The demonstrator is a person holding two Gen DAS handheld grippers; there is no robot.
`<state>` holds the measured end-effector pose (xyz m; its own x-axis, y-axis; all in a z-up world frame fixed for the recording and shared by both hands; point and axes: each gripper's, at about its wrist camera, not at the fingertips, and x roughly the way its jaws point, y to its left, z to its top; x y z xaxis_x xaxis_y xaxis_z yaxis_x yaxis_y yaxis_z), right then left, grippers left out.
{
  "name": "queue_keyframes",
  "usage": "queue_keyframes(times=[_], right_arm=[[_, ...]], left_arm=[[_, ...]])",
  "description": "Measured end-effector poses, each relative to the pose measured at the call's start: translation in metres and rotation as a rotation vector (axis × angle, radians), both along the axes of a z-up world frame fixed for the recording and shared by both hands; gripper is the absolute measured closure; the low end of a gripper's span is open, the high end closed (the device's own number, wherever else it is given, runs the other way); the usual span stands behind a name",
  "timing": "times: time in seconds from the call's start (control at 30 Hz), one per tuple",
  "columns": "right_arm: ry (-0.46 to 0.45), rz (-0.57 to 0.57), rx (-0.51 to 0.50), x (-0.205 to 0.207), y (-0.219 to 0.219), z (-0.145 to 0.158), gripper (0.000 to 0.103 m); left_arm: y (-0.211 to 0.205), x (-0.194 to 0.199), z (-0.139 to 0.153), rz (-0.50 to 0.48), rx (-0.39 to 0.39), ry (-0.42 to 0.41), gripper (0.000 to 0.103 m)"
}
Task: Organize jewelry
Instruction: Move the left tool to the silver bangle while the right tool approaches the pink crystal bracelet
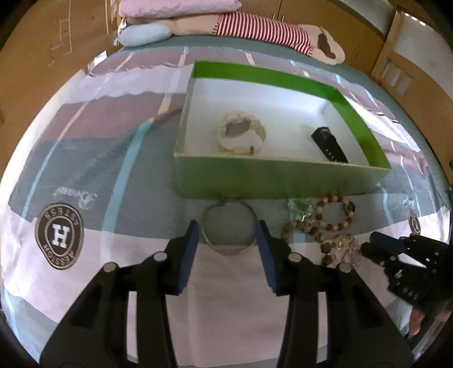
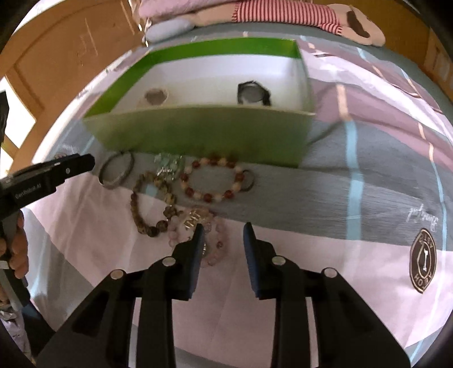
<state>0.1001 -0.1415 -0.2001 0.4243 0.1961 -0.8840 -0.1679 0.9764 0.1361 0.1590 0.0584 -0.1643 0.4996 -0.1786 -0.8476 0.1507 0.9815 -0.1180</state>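
Note:
A silver bangle (image 1: 226,250) lies flat on the bedspread in front of the green box (image 1: 283,178). My left gripper (image 1: 228,229) is open and straddles it, one pad close on each side. To its right lie a red-and-white bead bracelet (image 2: 208,196), a brown bead bracelet (image 2: 147,229), a green pendant (image 2: 168,165) and a pink bead bracelet (image 2: 218,245). My right gripper (image 2: 223,226) is open over the pink bracelet, its left finger above the beads. Inside the box rest a cream watch (image 1: 240,133) and a black watch (image 1: 328,144).
The patterned bedspread (image 2: 339,254) stretches wide to the right of the jewelry. Pillows (image 1: 175,8) and a plush toy in red stripes (image 1: 260,25) lie at the bed's head. Wooden furniture (image 1: 34,56) surrounds the bed. A hand (image 2: 17,246) holds the left gripper's handle.

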Motion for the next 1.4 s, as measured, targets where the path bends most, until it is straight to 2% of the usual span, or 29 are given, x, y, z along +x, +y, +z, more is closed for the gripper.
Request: queue_keyframes(times=[0.13, 0.2, 0.33, 0.43, 0.47, 0.57, 0.73, 0.77, 0.87, 0.9, 1.0, 1.13, 1.27, 1.33, 1.4], right_arm=[[0.018, 0.036, 0.020, 0.001, 0.008, -0.008, 0.071], [0.033, 0.070, 0.041, -0.003, 0.011, -0.009, 0.092], [0.041, 0.092, 0.092, -0.013, 0.003, -0.006, 0.094], [0.031, 0.077, 0.100, -0.021, -0.007, 0.000, 0.094], [0.026, 0.069, 0.096, -0.023, -0.010, 0.003, 0.094], [0.003, 0.042, 0.062, -0.026, -0.018, 0.010, 0.094], [-0.009, -0.025, 0.048, -0.023, -0.036, 0.015, 0.092], [-0.011, -0.033, 0.048, -0.024, -0.040, 0.016, 0.090], [-0.031, -0.062, 0.049, -0.026, -0.050, 0.020, 0.070], [-0.032, -0.068, 0.054, -0.026, -0.053, 0.019, 0.068], [-0.015, -0.067, 0.058, -0.026, -0.057, 0.014, 0.068], [-0.002, -0.039, 0.044, -0.026, -0.051, 0.006, 0.068], [0.015, -0.014, 0.030, -0.021, -0.038, -0.003, 0.068], [0.021, 0.002, 0.016, -0.020, -0.031, -0.007, 0.072], [0.024, 0.012, 0.024, -0.021, -0.026, -0.009, 0.088]], left_arm=[[0.000, 0.005, -0.016, 0.011, -0.009, 0.036, 0.061], [0.000, 0.006, -0.023, 0.013, -0.014, 0.059, 0.061], [-0.002, 0.001, -0.032, -0.009, 0.001, 0.079, 0.073], [-0.001, -0.005, -0.031, -0.042, -0.010, 0.088, 0.091], [-0.002, -0.009, -0.032, -0.061, 0.003, 0.102, 0.092], [-0.003, -0.023, -0.033, -0.097, 0.050, 0.113, 0.092], [0.005, -0.032, -0.012, -0.073, 0.006, 0.046, 0.089], [0.006, -0.029, -0.009, -0.060, 0.009, 0.036, 0.087], [0.006, -0.013, -0.008, -0.019, 0.017, 0.034, 0.076], [0.005, -0.008, -0.010, -0.011, 0.024, 0.041, 0.076], [0.001, 0.007, -0.023, 0.007, 0.058, 0.077, 0.076], [-0.001, 0.010, -0.036, 0.012, 0.063, 0.119, 0.076], [-0.006, 0.001, -0.037, -0.024, 0.093, 0.113, 0.091], [-0.009, -0.006, -0.037, -0.046, 0.099, 0.108, 0.093], [-0.007, -0.012, -0.036, -0.061, 0.111, 0.103, 0.094]])
